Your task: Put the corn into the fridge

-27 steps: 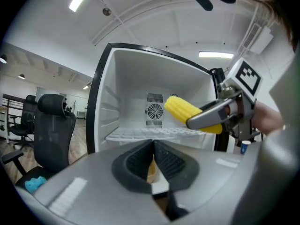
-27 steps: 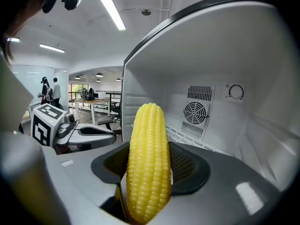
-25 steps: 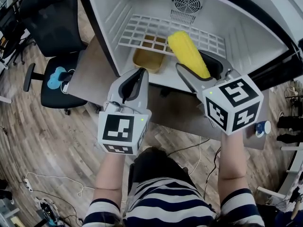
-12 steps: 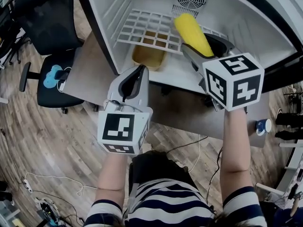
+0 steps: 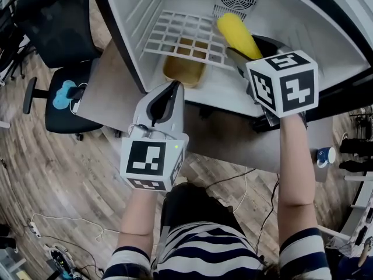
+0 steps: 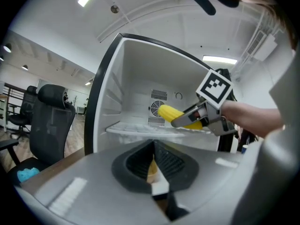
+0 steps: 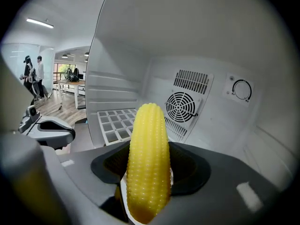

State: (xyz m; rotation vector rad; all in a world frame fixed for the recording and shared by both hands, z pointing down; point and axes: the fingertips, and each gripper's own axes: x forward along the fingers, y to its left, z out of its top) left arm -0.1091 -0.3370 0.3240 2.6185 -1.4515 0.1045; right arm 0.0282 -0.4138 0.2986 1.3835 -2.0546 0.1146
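The right gripper is clamped on the corn's lower end, so the tip leads into the fridge, above the wire shelf's right back corner. The left gripper, jaws together and empty, waits outside the front edge, probably to keep clear.

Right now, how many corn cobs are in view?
1. The corn is clamped in the right gripper, held inside the fridge just above the shelf. I see no other, though the gripper hides part of the fridge floor.
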